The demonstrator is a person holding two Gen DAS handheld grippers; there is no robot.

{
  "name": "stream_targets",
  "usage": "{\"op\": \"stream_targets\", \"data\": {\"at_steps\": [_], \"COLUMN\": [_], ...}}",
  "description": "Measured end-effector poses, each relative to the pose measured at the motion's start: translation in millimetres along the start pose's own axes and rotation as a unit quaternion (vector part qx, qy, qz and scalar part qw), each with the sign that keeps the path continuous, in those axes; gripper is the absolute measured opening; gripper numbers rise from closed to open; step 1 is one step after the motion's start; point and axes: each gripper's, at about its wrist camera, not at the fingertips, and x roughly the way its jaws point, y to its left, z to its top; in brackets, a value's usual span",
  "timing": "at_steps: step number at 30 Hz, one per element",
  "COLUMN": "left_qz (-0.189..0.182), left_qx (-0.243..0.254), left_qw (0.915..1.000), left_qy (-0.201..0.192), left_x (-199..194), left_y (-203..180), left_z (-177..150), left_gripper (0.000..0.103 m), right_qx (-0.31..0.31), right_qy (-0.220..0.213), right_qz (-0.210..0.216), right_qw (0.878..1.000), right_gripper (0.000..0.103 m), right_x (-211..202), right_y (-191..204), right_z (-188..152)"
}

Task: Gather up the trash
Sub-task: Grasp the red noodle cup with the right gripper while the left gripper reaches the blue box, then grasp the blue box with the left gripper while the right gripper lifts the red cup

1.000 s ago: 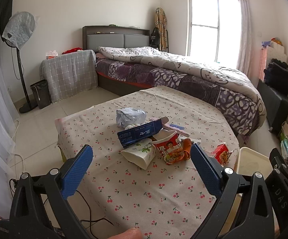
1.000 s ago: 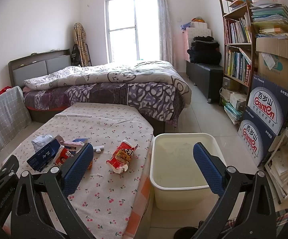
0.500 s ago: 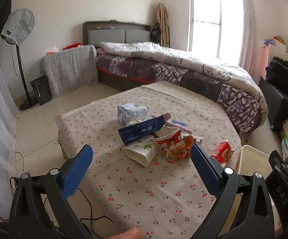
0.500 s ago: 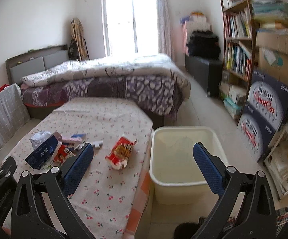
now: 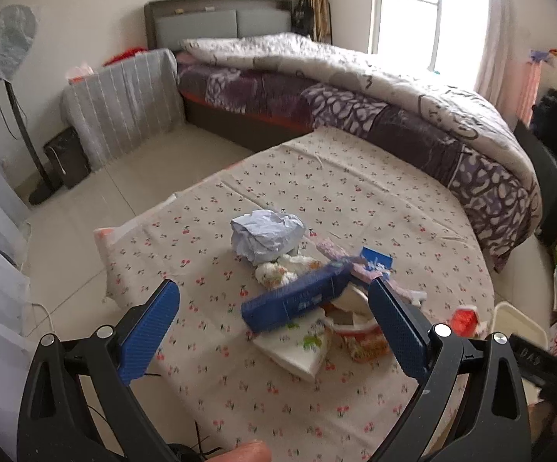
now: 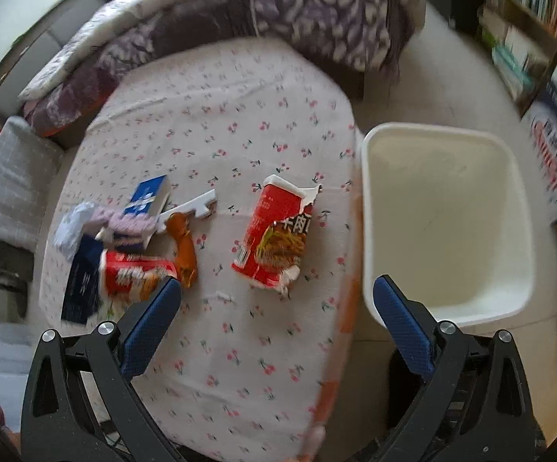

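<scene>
Right wrist view: right gripper (image 6: 276, 310) spread wide, empty — torn red packet (image 6: 274, 231) just ahead between the fingers, white bin (image 6: 448, 227) ahead-right. Left gripper (image 5: 272, 319) likewise wide apart — blue box (image 5: 297, 302) between its fingers.

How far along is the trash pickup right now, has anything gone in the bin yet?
Nothing looks done: the white bin beside the table shows only bare inside. Nothing is in hand either; the left gripper and right gripper are both open and empty. Left to collect: the torn red noodle packet, the blue box, the crumpled blue paper, the red noodle cup and the scraps around them.
</scene>
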Motion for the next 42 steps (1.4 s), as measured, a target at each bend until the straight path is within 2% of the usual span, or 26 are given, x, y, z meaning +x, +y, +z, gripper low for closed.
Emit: {"op": "stream_targets", "data": {"at_steps": [3,5,10,11,12,13,15,17,23,27,29,33,37,39,41,42], "left_qz": [0.003,0.012,0.025,0.024,0.019,0.016,0.005,-0.003,-0.010,-0.009,0.010,-0.011,-0.007,-0.004,0.000,0.001], "left_qx": [-0.011,-0.015,0.005,0.006,0.004,0.001,0.003,0.013,0.078,0.133,0.141,0.125,0.151,0.169,0.182,0.183], "left_qw": [0.9998,0.9989,0.9966,0.9962,0.9959,0.9956,0.9947,0.9933,0.9873,0.9788,0.9778,0.9801,0.9749,0.9708,0.9681,0.9678], "left_qy": [0.015,0.043,0.078,0.083,0.089,0.093,0.103,0.115,0.138,0.156,0.155,0.154,0.164,0.170,0.172,0.173], "left_x": [23,42,72,76,80,83,90,96,108,118,124,127,138,144,148,150], "left_y": [8,12,15,15,16,17,17,15,-6,-20,-22,-18,-26,-33,-38,-39], "left_z": [7,9,20,22,23,25,27,28,24,15,12,15,7,0,-5,-7], "left_gripper": [0.095,0.095,0.095,0.095,0.095,0.095,0.095,0.095,0.095,0.095,0.095,0.095,0.095,0.090,0.074,0.070], "right_qx": [0.026,0.037,0.037,0.035,0.032,0.026,0.007,0.011,0.012,-0.003,-0.008,-0.025,-0.048,-0.062,-0.074,-0.078], "right_qy": [0.026,0.048,0.055,0.068,0.081,0.086,0.061,0.054,0.009,-0.018,-0.028,-0.040,-0.054,-0.062,-0.073,-0.077], "right_qz": [0.002,0.000,-0.027,-0.027,-0.028,-0.037,-0.036,-0.006,0.035,0.058,0.067,0.081,0.077,0.073,0.069,0.067], "right_qw": [0.999,0.998,0.997,0.997,0.996,0.995,0.997,0.998,0.999,0.998,0.997,0.996,0.994,0.993,0.992,0.992], "right_gripper": [0.096,0.096,0.095,0.090,0.073,0.069,0.050,0.048,0.047,0.047,0.047,0.047,0.048,0.048,0.048,0.048], "right_x": [27,44,68,75,83,87,79,74,45,29,23,12,7,3,-1,-3], "right_y": [-1,-2,3,3,3,4,9,14,19,27,25,31,41,44,47,47], "right_z": [5,9,20,21,23,23,26,29,34,34,35,30,27,26,26,24]}}
